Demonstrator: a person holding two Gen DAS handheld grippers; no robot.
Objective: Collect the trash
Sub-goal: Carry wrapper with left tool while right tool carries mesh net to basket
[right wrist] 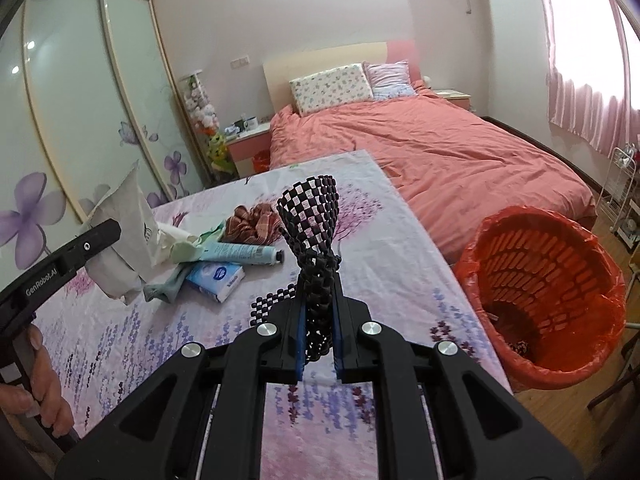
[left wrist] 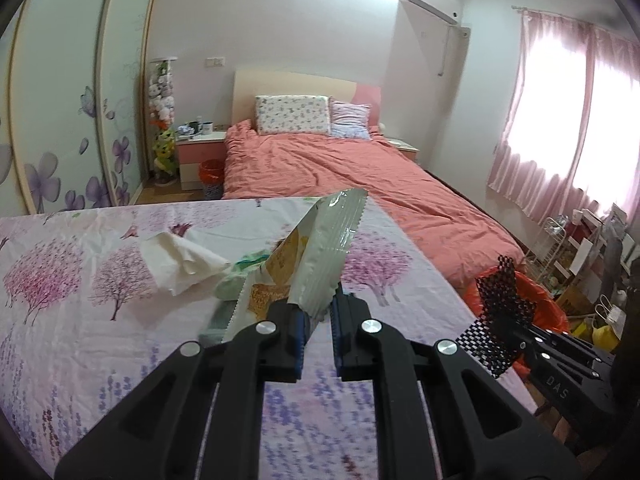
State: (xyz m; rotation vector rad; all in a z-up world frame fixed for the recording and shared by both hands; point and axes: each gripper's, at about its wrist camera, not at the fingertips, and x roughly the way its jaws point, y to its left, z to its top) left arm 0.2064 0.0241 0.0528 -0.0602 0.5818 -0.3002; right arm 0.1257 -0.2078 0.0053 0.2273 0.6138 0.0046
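While both grippers are loaded, the right gripper (right wrist: 319, 332) is the one nearer the goal. Its jaws are clamped on a black mesh net (right wrist: 312, 220), which is twisted at the pinch and fans upward and away along the line of the fingers. Just to that gripper's right, below the table (right wrist: 400, 248) edge and on the floor, stands the red-lined waste basket (right wrist: 540, 292), its mouth open toward the camera.

The left gripper (left wrist: 320, 316) pinches the serrated edge of a silvery snack wrapper (left wrist: 324, 248), whose long axis rises up and forward from the fingers. It sits farther from the basket, with the right gripper between them.

Beyond both, still on the flowered cloth, lie a crumpled tissue (left wrist: 180, 260), a tube (right wrist: 240, 254) and a tissue pack (right wrist: 216, 276). Farther off is the bed (right wrist: 440, 152).
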